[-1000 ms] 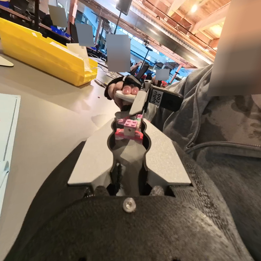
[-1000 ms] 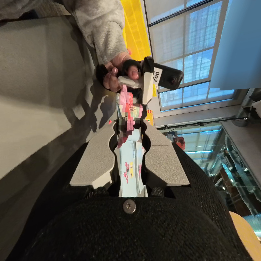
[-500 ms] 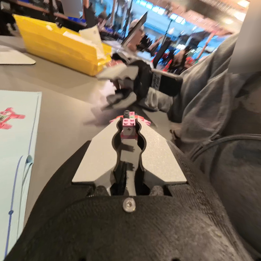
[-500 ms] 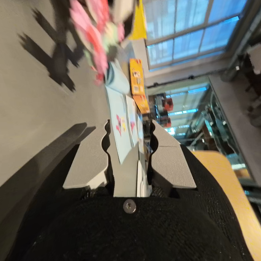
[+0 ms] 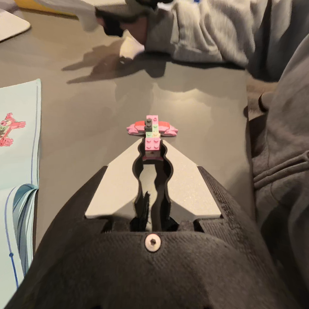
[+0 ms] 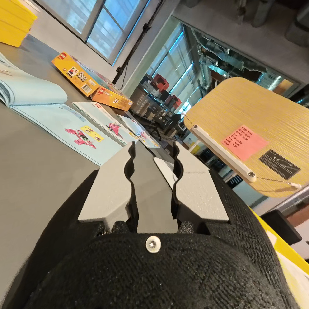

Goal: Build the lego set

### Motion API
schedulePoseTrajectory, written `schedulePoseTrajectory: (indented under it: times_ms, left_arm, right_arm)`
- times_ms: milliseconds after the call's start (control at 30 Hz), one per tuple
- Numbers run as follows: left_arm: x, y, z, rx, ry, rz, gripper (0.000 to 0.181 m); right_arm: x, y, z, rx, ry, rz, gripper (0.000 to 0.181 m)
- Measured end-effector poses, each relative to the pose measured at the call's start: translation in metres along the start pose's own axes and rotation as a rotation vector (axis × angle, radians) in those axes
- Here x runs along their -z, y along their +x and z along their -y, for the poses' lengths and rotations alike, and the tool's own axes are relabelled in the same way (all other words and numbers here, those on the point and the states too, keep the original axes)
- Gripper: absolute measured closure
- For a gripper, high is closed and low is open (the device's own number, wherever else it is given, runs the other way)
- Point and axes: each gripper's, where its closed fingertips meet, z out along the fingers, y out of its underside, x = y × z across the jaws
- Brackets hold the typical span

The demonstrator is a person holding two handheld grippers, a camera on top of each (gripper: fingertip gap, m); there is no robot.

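Note:
My left gripper (image 5: pixel 152 145) is shut on a small pink lego model (image 5: pixel 151 132). The model has pink and red side parts, a black and pale green middle, and a pink brick between my fingertips. It is low over the grey table (image 5: pixel 87 108). My right gripper (image 6: pixel 153 147) is open and empty, low over the table and tilted. It also shows blurred at the far top of the left wrist view (image 5: pixel 107 15), held by a hand in a grey sleeve (image 5: pixel 197 33).
An open pale blue instruction booklet (image 5: pixel 18 133) lies left of the model; it also shows in the right wrist view (image 6: pixel 55 115), beside two more booklets (image 6: pixel 107 122) and orange lego boxes (image 6: pixel 87 80). A yellow bin (image 6: pixel 13 25) stands far left. A wooden chair back (image 6: pixel 254 130) stands right.
My right gripper let go of the model, opened and swung away from it toward the booklets. My left gripper lowered the model toward the table and tilted down.

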Motion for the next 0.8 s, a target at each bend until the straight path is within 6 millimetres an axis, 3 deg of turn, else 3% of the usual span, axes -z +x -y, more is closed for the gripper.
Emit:
schedulePoseTrajectory:
  times_ms: [100,200,333,433,533,700,800]
  left_arm:
    - [-0.001,-0.002,-0.006,-0.013,-0.038,0.026,0.150]
    - [0.008,-0.004,0.005,0.008,0.051,0.049,0.132]
    - [0.052,0.011,0.035,0.024,0.314,0.040,0.131]
    - [0.109,0.018,0.045,0.022,0.454,0.125,0.132]
    - [0.171,0.008,0.044,0.047,0.492,0.301,0.132]
    - [0.293,-0.036,0.015,0.174,0.441,0.801,0.132]
    - [0.368,-0.050,-0.008,0.321,0.533,1.083,0.135]
  right_arm:
    - [0.000,0.006,-0.005,-0.028,-0.015,-0.018,0.138]
    - [0.002,0.010,-0.008,-0.075,-0.012,-0.028,0.139]
    - [0.004,0.012,-0.010,-0.151,-0.005,-0.020,0.144]
    - [0.005,0.017,-0.011,-0.162,-0.003,-0.044,0.147]
    - [0.005,0.021,-0.014,-0.170,-0.007,-0.063,0.152]
    - [0.006,0.027,-0.020,-0.168,-0.033,-0.098,0.160]
    - [0.006,0.027,-0.021,-0.159,-0.038,-0.103,0.164]
